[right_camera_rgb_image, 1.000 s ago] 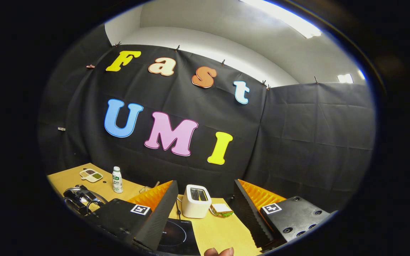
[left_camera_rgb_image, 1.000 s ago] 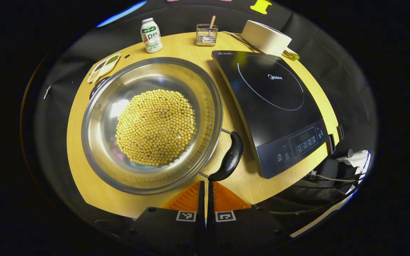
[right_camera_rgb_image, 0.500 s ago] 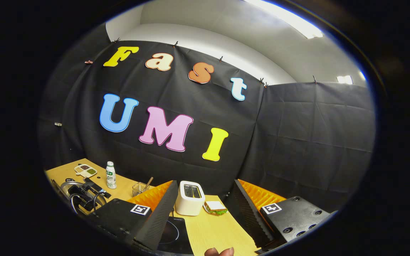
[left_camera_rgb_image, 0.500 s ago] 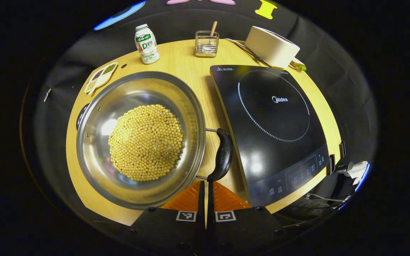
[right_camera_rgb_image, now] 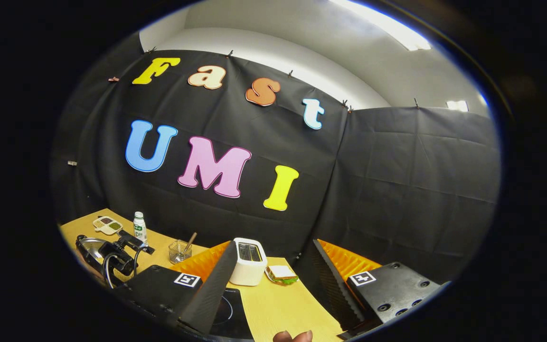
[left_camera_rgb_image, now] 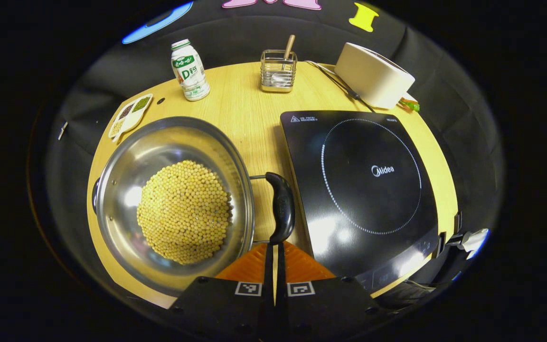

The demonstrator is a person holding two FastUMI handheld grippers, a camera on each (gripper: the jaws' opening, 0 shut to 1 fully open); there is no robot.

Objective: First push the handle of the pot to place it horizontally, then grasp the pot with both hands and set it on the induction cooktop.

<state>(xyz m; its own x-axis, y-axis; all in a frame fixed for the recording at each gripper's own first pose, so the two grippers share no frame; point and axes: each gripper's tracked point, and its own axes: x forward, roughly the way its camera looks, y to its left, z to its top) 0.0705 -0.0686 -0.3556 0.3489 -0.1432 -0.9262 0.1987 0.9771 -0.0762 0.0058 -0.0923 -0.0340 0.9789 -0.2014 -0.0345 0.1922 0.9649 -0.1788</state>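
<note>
A steel pot [left_camera_rgb_image: 126, 161] heaped with yellow beans stands on the wooden table [left_camera_rgb_image: 249, 114], left of the black induction cooktop [left_camera_rgb_image: 368, 180]. Its black side handle [left_camera_rgb_image: 281, 206] lies between the pot and the cooktop. My left gripper [left_camera_rgb_image: 276, 247] is shut with nothing in it, and its tips touch the near end of that handle. In the right gripper view my right gripper [right_camera_rgb_image: 273, 273] is open, held above the table and aimed at the booth wall. The pot [right_camera_rgb_image: 88, 244] and the left gripper [right_camera_rgb_image: 121, 249] show far to its left.
A white bottle [left_camera_rgb_image: 188, 70], a wire holder [left_camera_rgb_image: 278, 71], a white toaster [left_camera_rgb_image: 373, 73] and a sandwich [left_camera_rgb_image: 409, 102] line the table's far edge. A small sample tray [left_camera_rgb_image: 128, 116] lies beyond the pot. Cables hang off the table's right edge [left_camera_rgb_image: 468, 237].
My shut left gripper has pushed the handle's end; the pot has turned, and the handle has swung from slanting away to lying alongside the cooktop. The right gripper has only drifted slightly.
</note>
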